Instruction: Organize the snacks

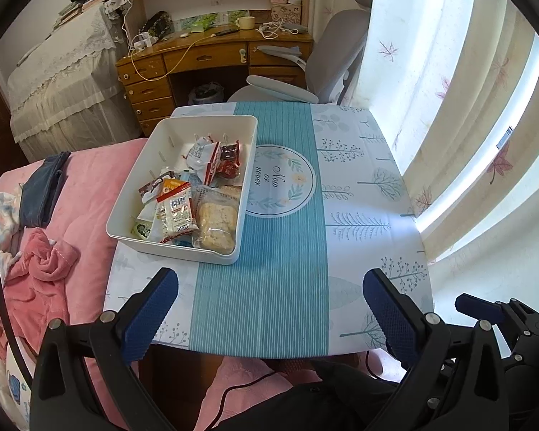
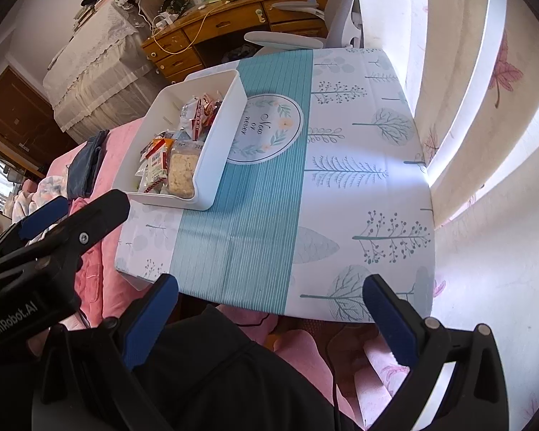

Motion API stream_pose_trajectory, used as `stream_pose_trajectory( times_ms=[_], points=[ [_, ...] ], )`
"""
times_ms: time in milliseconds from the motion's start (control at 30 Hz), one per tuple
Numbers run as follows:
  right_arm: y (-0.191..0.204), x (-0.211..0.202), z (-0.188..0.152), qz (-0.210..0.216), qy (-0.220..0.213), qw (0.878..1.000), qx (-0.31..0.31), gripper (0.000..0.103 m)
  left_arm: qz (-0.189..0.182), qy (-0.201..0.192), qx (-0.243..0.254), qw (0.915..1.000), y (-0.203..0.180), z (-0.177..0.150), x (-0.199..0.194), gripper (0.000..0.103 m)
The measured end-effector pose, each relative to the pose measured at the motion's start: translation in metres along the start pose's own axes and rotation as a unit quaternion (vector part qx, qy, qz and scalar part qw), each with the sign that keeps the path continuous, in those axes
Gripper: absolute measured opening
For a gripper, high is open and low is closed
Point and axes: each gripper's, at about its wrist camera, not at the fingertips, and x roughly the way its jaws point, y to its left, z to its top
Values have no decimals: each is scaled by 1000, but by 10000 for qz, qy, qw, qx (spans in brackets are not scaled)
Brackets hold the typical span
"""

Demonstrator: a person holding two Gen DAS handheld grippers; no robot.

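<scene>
At the left of the frame a pink blanket point(image 1: 90, 186) lies beside the table point(image 1: 359, 186). Left of centre sits the white bin point(image 1: 176, 248) — snack packets point(image 1: 183, 201) piled inside. Along the bottom edge the left gripper point(image 1: 269, 287) and the right gripper point(image 2: 269, 294) both gape wide — empty.
</scene>
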Motion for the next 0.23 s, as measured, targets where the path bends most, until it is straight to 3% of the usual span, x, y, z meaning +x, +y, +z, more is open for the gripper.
stream_pose_trajectory(
  times_ms=[233],
  points=[
    [-3, -1, -5, -28, 27, 10000, 89, 103, -68, 3, 56, 10000, -2, -1, 0, 102]
  ],
)
